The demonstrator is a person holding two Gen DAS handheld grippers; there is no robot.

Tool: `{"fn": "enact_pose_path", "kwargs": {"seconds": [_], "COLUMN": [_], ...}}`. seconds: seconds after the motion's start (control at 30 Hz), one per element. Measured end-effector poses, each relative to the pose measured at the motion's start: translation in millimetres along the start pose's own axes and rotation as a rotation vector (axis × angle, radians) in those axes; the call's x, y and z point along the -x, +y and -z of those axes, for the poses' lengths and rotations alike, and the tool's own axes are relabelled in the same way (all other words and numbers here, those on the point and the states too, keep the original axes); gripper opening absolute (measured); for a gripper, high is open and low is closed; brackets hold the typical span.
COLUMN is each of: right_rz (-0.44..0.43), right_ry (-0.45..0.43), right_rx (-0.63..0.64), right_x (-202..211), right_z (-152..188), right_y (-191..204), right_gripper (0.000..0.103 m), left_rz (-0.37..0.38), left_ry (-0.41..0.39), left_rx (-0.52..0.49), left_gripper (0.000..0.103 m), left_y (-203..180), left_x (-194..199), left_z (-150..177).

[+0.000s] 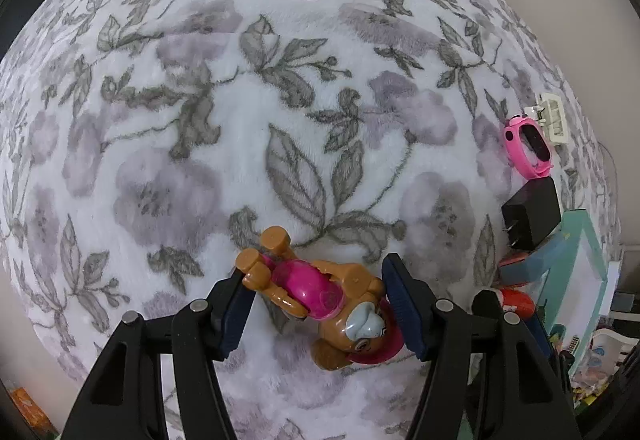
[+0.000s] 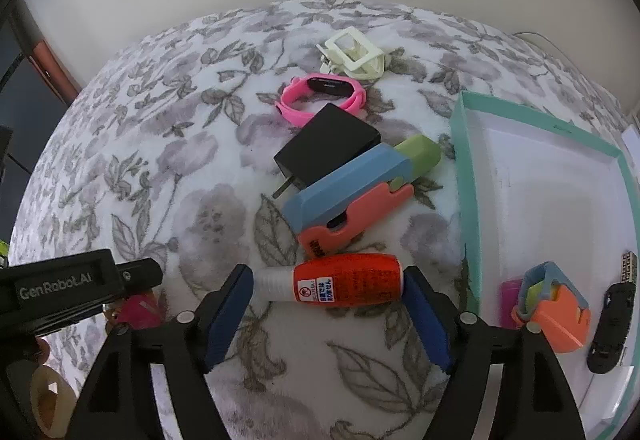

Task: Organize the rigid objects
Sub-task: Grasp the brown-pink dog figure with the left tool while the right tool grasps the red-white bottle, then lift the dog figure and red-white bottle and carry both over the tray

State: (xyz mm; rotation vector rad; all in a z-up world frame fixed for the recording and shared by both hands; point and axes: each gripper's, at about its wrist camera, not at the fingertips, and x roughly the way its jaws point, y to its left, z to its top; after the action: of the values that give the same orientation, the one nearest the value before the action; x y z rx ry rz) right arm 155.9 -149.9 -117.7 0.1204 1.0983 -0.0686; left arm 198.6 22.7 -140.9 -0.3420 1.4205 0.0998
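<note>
I see the toy dog (image 1: 316,304) lying on the floral blanket (image 1: 240,143) between my left tongs (image 1: 316,308), whose pads stand apart around it. My right tongs (image 2: 330,310) are spread wide, flanking the red glue bottle (image 2: 336,280) beside the teal box (image 2: 464,167).

Home, floral fleece blanket (image 1: 248,111), toys

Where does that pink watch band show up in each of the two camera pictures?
Left wrist view: the pink watch band lies at the far right edge, on the floral blanket.
Right wrist view: it lies upper middle.
Shared landmark: in both views it sits between the cream clip and the black charger.
</note>
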Motion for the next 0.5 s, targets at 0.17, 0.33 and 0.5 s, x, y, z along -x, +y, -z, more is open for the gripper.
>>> {"fn": "enact_pose_path", "kwargs": {"seconds": [0.17, 0.33, 0.5], "right_rz": [0.028, 0.046, 0.049], "right_ry": [0.001, 0.007, 0.007], "right_rx": [0.026, 0.051, 0.061], "right_x": [-4.1, -8.3, -8.7], "right_z": [1.2, 3.6, 4.5], "right_y": [4.7, 7.9, 9.2], "right_gripper": [0.081, 0.081, 0.082], "left_rz": [-0.015, -0.029, -0.038], "left_ry": [-0.007, -0.013, -0.017], "left_rx": [-0.004, -0.012, -0.022], "left_gripper": [0.065, 0.065, 0.065], "left_y": [-5.8, -11.0, -12.0], "left_x": [-2.3, -6.5, -4.5], "left_z": [0.7, 0.6, 2.0]}}
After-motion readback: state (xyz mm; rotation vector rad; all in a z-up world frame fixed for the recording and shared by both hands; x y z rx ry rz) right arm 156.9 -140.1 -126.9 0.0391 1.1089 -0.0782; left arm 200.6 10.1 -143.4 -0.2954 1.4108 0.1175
